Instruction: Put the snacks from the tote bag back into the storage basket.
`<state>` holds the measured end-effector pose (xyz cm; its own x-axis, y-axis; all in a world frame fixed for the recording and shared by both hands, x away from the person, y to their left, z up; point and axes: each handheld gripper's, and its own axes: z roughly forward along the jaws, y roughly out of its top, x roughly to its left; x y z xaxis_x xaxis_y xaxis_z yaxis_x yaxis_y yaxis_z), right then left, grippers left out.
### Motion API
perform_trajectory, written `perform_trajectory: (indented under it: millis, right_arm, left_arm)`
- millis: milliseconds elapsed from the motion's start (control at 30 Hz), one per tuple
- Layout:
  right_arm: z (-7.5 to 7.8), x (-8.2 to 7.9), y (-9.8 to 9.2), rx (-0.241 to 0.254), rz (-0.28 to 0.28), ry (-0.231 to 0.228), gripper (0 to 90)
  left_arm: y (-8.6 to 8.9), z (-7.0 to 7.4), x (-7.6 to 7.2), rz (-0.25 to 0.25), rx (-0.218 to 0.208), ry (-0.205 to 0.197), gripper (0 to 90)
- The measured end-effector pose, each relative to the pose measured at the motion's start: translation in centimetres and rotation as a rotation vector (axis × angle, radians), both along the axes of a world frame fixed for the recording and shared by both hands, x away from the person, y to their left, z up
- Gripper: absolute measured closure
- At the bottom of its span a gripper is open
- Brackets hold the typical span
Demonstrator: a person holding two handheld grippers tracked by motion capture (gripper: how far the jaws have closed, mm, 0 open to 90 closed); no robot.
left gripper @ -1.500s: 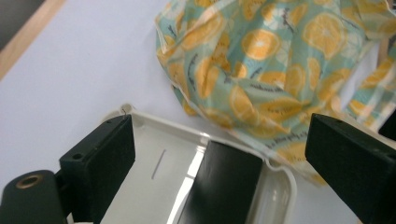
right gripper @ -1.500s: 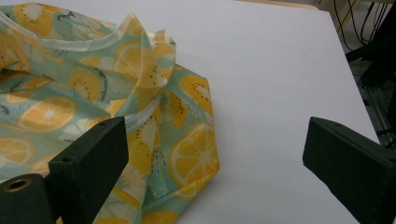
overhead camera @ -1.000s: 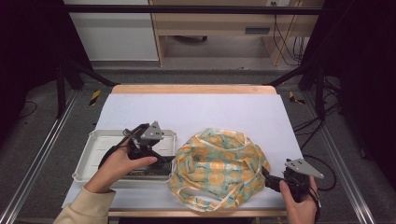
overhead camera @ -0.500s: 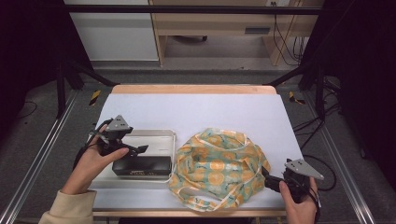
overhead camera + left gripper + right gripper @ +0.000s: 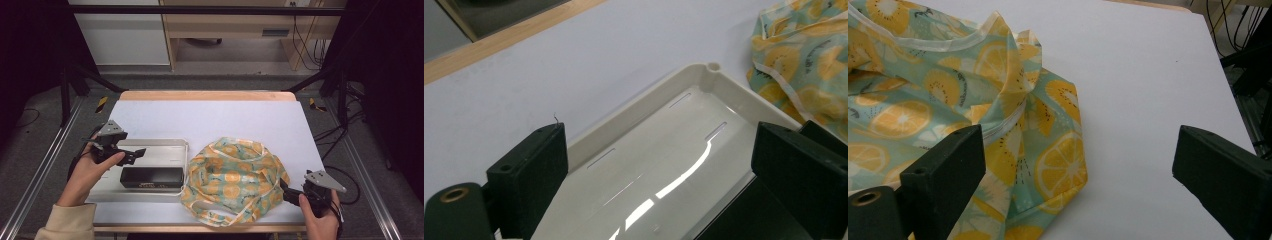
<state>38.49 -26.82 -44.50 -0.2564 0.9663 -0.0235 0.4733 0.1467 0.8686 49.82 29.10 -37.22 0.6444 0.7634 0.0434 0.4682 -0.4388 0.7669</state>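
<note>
Since the earlier frames my left gripper [image 5: 131, 154] has pulled back off the black box [image 5: 151, 177] toward the left edge of the tray [image 5: 160, 146]; the box stays put in the tray and the right side hasn't budged.

High view: box lies in the tray's near half, long axis running left-right across the table. Left gripper hovers above the tray's far-left part, so the box sits just toward me and slightly right of the fingers. Jaws look apart, nothing in them. Fruit-print bag [image 5: 234, 179] is slumped right of the tray, its edge touching the tray's right rim. Right gripper [image 5: 289, 192] rests at the bag's near-right edge. Left hand is clearly the nearer one to the box.

Left gripper view: jaws wide open, empty, looking along the bare tray floor [image 5: 659, 165]. A dark edge at bottom right between the jaws is probably the box [image 5: 734, 215], so it's low and off to one side, not centred. Bag corner [image 5: 804, 55] at top right.

Right gripper view: jaws wide open, empty. Bag [image 5: 973, 115] lies ahead, reaching past the left finger [image 5: 948, 175]; bare table [image 5: 1148, 90] ahead of the other.

My read: for any box grab, left gripper must come back toward me and close across the box's short side.
</note>
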Motion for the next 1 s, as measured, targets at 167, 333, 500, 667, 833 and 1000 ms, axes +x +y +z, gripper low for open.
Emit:
perform_trajectory:
  millis: [167, 333, 500, 667, 833, 1000]
  right_arm:
    - [0.0, 0.0, 0.0, -0.003, 0.000, 0.002, 7.1]
    - [0.0, 0.0, 0.1, -0.005, 0.003, 0.003, 7.1]
    - [0.0, 0.1, 0.1, -0.008, 0.003, 0.005, 7.0]
    - [-0.1, 0.1, 0.1, -0.010, 0.005, 0.007, 7.0]
    - [-0.1, 0.1, 0.1, -0.010, 0.004, 0.006, 7.0]
    - [-0.1, 0.1, 0.1, -0.011, 0.007, 0.008, 7.0]
  left_arm:
    - [0.9, -0.3, 0.2, -0.009, -0.028, 0.013, 8.2]
    - [2.0, -0.9, 0.6, 0.035, -0.023, 0.029, 8.2]
    - [2.9, -1.3, 0.9, 0.087, -0.017, 0.027, 8.1]
    - [3.6, -1.8, 1.2, 0.142, -0.014, 0.021, 8.1]
    - [4.4, -2.4, 1.5, 0.172, -0.007, 0.033, 8.2]
    - [5.2, -2.5, 1.6, 0.204, 0.003, 0.032, 8.2]
